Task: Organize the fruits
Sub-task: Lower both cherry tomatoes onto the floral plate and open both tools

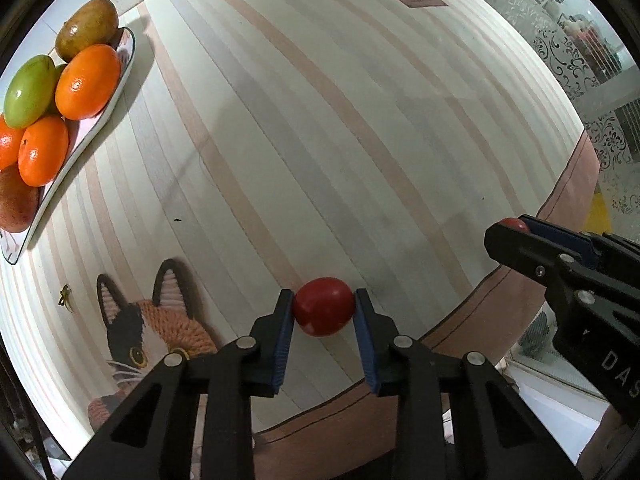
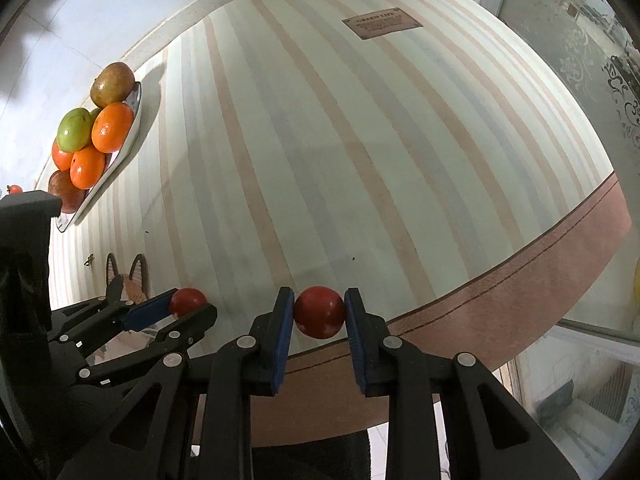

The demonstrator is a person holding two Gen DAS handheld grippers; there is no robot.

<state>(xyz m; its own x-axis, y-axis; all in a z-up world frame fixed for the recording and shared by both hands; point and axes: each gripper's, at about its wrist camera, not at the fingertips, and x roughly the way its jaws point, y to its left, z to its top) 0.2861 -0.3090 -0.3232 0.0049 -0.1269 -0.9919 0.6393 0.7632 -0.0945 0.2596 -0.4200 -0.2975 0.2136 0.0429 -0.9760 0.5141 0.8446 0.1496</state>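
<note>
A small red fruit point(image 1: 323, 306) is clamped between the blue pads of the left tool point(image 1: 323, 320), low over the striped worktop point(image 1: 320, 140) near its front edge. A second red fruit point(image 2: 319, 312) is pinched the same way by the right tool point(image 2: 319, 322), just beside the first. Both tools are closed firmly on their loads. Farther off, at the worktop's left side, a white plate point(image 1: 116, 92) is seen already piled with oranges point(image 1: 88, 80), a green fruit point(image 1: 29, 91) and a brownish one point(image 1: 86, 28). By the look of it, most sorting is done; only these two fruits are left to be carried across to the plate.
</note>
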